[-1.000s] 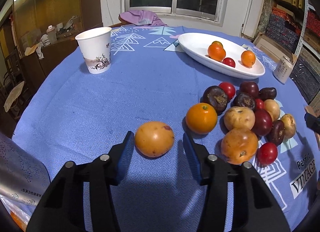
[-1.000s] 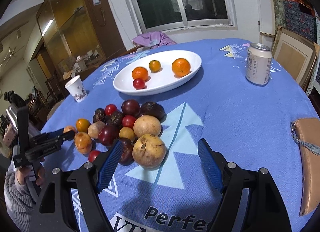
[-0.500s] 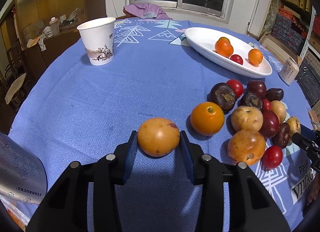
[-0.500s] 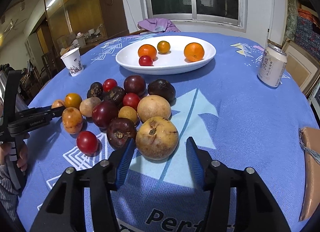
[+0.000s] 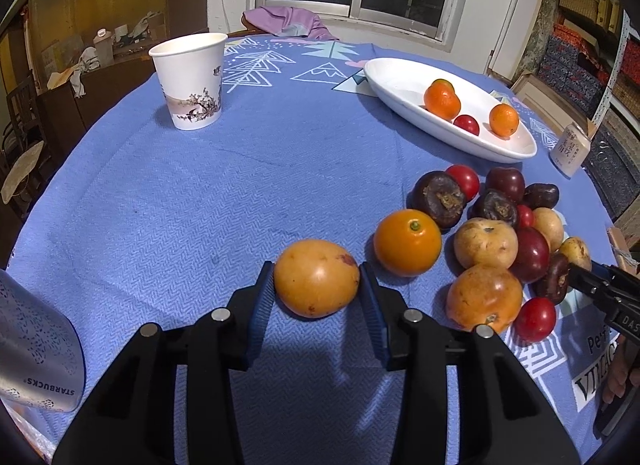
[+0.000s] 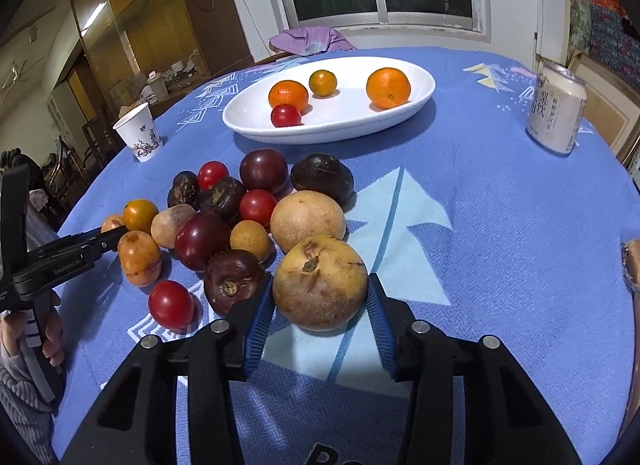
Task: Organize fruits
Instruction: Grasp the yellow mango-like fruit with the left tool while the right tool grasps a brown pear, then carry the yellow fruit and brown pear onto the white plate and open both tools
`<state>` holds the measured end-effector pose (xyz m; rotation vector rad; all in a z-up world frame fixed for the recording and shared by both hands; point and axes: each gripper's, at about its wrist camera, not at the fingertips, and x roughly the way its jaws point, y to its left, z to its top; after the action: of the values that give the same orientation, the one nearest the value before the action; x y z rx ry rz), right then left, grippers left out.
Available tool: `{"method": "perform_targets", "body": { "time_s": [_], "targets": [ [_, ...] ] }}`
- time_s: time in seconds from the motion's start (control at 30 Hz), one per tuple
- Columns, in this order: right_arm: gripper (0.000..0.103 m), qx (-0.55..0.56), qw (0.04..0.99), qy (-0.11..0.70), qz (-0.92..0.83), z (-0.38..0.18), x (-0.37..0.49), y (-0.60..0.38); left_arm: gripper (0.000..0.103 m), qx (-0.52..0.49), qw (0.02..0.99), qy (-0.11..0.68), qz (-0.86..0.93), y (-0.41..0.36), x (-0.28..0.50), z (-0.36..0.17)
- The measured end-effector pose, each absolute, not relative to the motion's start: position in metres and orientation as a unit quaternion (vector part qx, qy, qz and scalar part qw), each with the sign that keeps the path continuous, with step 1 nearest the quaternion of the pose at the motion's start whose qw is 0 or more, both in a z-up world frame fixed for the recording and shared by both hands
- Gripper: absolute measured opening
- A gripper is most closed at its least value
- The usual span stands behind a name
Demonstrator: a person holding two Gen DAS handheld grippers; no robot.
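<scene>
The left gripper pinches a yellow-orange fruit between its blue pads; both pads touch the fruit's sides, and the fruit's underside against the blue tablecloth is hidden in shadow, so whether it rests on the cloth cannot be told. Just right of those fingers sits a round orange fruit, and beyond it the fruit pile, whose far members overlap and hide one another. Ahead and right lies the white oval dish holding a few small fruits; ahead and left stands a paper cup. A silver Starbucks bag is cut off at the left edge.

The right gripper clamps a large tan fruit, pads pressed on both flanks; its base is likewise hidden. Touching the left finger's outer side is a dark purple fruit, with a red tomato further left. The pile spreads ahead-left, the dish beyond it, and a drink can stands ahead-right. A tan object at the right edge is cropped and unidentifiable.
</scene>
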<state>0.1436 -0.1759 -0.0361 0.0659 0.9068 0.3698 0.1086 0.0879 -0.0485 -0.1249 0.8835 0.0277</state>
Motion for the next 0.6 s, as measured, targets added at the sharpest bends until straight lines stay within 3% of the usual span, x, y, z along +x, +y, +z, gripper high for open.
{"method": "perform_targets", "body": {
  "time_s": [0.6],
  "targets": [
    [0.046,0.05,0.88,0.438,0.178,-0.0366,0.1402,-0.1823,0.042,-0.067,0.904,0.423,0.006,0.0864,0.1063,-0.0469]
  ]
}}
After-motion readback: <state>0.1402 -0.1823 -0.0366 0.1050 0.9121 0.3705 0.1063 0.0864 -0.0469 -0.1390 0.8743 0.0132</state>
